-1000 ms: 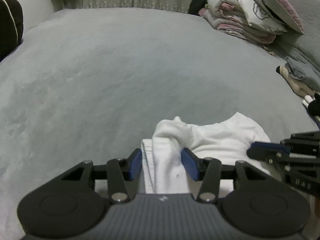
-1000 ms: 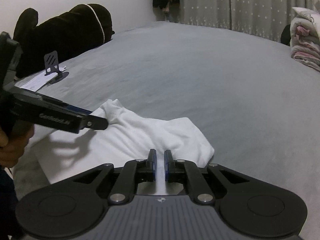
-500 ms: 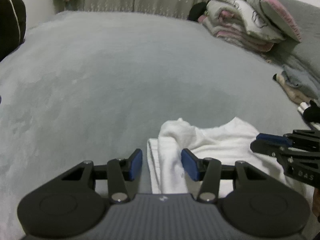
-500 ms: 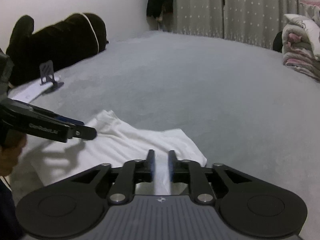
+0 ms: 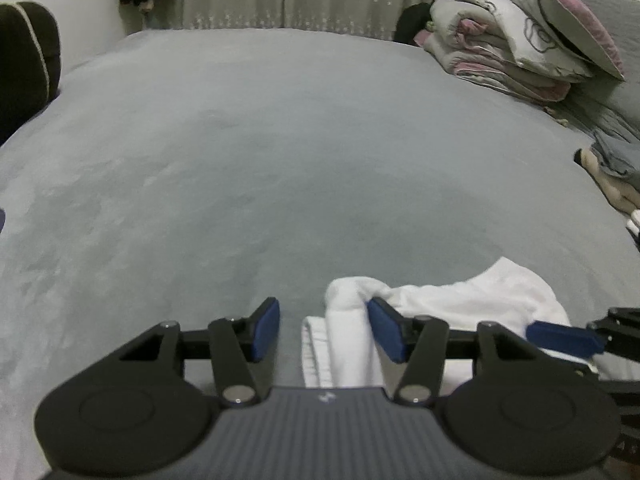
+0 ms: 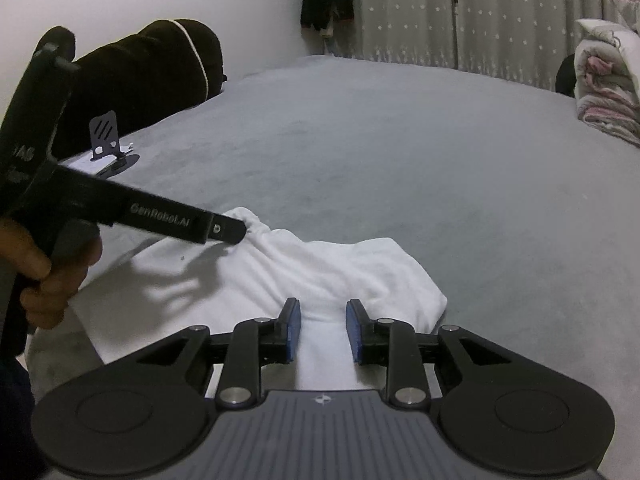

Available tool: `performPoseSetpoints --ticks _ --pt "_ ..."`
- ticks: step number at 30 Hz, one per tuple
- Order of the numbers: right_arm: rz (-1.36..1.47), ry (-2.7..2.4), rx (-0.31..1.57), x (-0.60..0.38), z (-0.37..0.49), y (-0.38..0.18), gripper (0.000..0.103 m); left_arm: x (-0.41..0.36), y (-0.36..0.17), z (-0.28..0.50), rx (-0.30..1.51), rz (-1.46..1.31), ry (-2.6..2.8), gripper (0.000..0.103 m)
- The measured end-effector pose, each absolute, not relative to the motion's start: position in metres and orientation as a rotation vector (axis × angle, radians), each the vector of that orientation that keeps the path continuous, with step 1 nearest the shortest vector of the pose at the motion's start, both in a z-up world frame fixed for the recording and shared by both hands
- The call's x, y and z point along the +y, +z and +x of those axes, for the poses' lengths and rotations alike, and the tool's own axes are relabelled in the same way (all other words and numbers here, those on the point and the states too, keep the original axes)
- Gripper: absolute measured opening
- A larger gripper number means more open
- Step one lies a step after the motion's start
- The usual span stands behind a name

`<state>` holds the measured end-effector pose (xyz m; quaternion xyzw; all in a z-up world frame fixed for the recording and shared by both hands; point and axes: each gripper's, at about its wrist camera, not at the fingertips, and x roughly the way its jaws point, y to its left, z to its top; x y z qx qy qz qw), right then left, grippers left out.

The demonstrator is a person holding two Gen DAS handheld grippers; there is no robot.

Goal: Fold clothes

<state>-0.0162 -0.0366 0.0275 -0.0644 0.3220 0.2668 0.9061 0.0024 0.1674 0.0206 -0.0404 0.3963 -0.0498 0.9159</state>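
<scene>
Left gripper point(image 5: 323, 330) has its blue pads spread wide, nothing pinched — the bunched edge of the white garment point(image 5: 460, 312) sits between them, closer to the right pad point(image 5: 386, 330) and seemingly touching it, with bare gray bed point(image 5: 280, 160) showing beside the left pad. The rest of the garment spreads off to the right of these fingers, lying on the bed. Right gripper point(image 6: 323, 330) is also parted, moderately, holding nothing; the garment point(image 6: 320, 272) lies under and ahead of its fingers, a flat strip of white cloth running between the two pads. In the right wrist view the left gripper point(image 6: 224, 232) comes in from the left, its tip at the garment's far bunched corner, held by the person's hand point(image 6: 48, 276). In the left wrist view a blue-padded finger point(image 5: 564, 338) of the right gripper pokes in at the right, over the garment's near edge. Ahead of the fingers, far off: folded bedding point(image 5: 512, 56) and a pillow point(image 5: 560, 20) at right, curtain point(image 6: 500, 20) at the back, a dark cushion point(image 6: 140, 76) and a small stand point(image 6: 106, 136) at left.
</scene>
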Motion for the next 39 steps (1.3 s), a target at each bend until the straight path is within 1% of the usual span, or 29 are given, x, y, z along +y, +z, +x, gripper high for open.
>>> performPoseSetpoints --ticks 8,10,13,17,19,21,26,33,39 --pt "-0.174 0.603 0.647 -0.035 -0.036 0.042 0.027 0.184 0.02 -0.001 0.824 -0.141 -0.115 0.055" --pt "-0.213 0.618 0.673 -0.027 -0.04 0.033 0.032 0.187 0.02 -0.001 0.826 -0.154 -0.118 0.055" --pt "-0.264 0.596 0.661 -0.019 -0.046 0.03 0.032 0.188 0.02 -0.001 0.829 -0.163 -0.116 0.055" --pt "-0.245 0.651 0.637 -0.017 -0.057 0.038 0.032 0.19 0.02 -0.002 0.829 -0.172 -0.116 0.055" --pt "-0.266 0.658 0.668 -0.014 -0.058 0.03 0.033 0.19 0.02 -0.002 0.829 -0.171 -0.118 0.055" --pt "-0.269 0.649 0.659 -0.012 -0.06 0.024 0.034 0.191 0.019 -0.001 0.829 -0.171 -0.118 0.055" --pt "-0.234 0.685 0.727 -0.015 -0.059 0.032 0.034 0.191 0.019 -0.002 0.831 -0.173 -0.119 0.055" --pt "-0.226 0.737 0.77 -0.023 -0.063 0.032 0.037 0.19 0.019 -0.004 0.828 -0.167 -0.12 0.055" --pt "-0.243 0.733 0.738 -0.027 -0.068 0.044 0.037 0.192 0.022 -0.009 0.816 -0.165 -0.122 0.055"
